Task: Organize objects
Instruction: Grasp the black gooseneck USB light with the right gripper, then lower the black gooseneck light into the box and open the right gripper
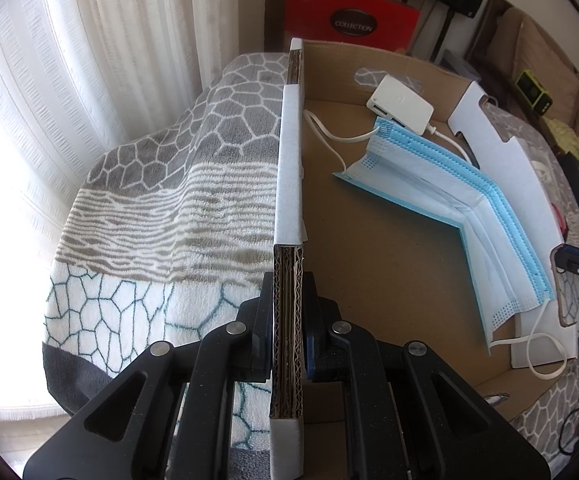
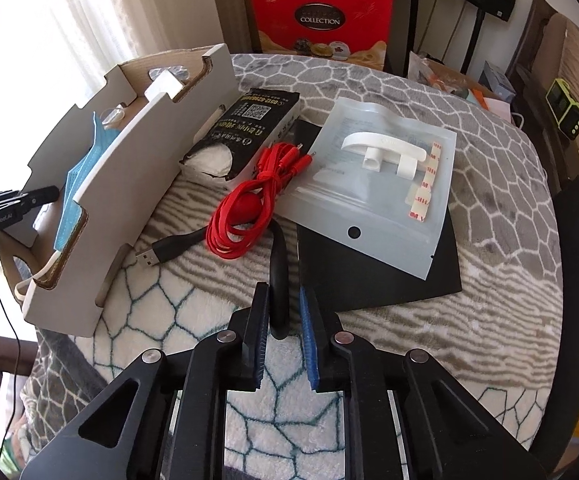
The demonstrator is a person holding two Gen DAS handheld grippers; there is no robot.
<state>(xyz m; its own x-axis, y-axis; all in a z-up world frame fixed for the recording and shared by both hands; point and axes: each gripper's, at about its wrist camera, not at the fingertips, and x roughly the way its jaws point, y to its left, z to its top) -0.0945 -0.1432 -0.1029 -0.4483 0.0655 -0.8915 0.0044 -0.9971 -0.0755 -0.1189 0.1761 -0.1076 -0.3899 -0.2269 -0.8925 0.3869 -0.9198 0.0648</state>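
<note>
On the blanket-covered table (image 2: 369, 344), printed with grey and teal honeycomb outlines, a shallow cardboard tray (image 2: 129, 184) lies at the left. The left gripper (image 1: 288, 300) is clamped on the tray's near wall (image 1: 288, 184), its two pads pressing the corrugated edge from either side. Inside the tray, the left wrist view shows a blue surgical mask (image 1: 449, 200) lying folded on the floor, its white ear loops trailing, and a white adapter (image 1: 401, 104) with a white cord at the far end.

To the right of the tray, on the blanket, lies a black packet (image 2: 245, 132) with a QR code and a torn white end. Just beside it is a bundle of red cables (image 2: 257, 192), coiled and overlapping a black USB cable (image 2: 277, 276), whose plug (image 2: 147, 258) points toward the tray. A frosted zip bag (image 2: 377, 184) holding a white plastic hook and adhesive strips rests on a black sheet (image 2: 369, 276).

The right gripper (image 2: 283, 304) points down at the blanket with a loop of the black USB cable between its narrowly parted jaws; the left pad touches the cable, while a small gap shows at the blue right pad, so a firm grip cannot be told.

Behind the table stand a red gift box (image 2: 321, 28) marked COLLECTION and white curtains (image 1: 89, 60).
</note>
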